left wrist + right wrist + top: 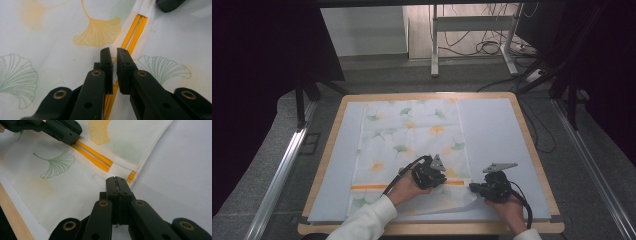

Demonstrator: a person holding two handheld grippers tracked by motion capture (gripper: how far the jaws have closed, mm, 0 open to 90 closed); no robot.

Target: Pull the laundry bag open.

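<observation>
At the near edge of the tabletop [532, 150], your right gripper [116, 179] is clamped on the cloth's [412, 130] corner, your left gripper [113, 53] pinching its orange stripe [133, 32].

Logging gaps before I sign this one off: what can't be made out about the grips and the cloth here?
- High view: the left tool and right tool are too small to show whether fabric sits between the jaws.
- Left gripper view: the jaws cover the cloth at the orange stripe.
- Right gripper view: the jaws meet; what they pinch is hidden.
- High view: a sleeve covers the cloth's near edge.
</observation>
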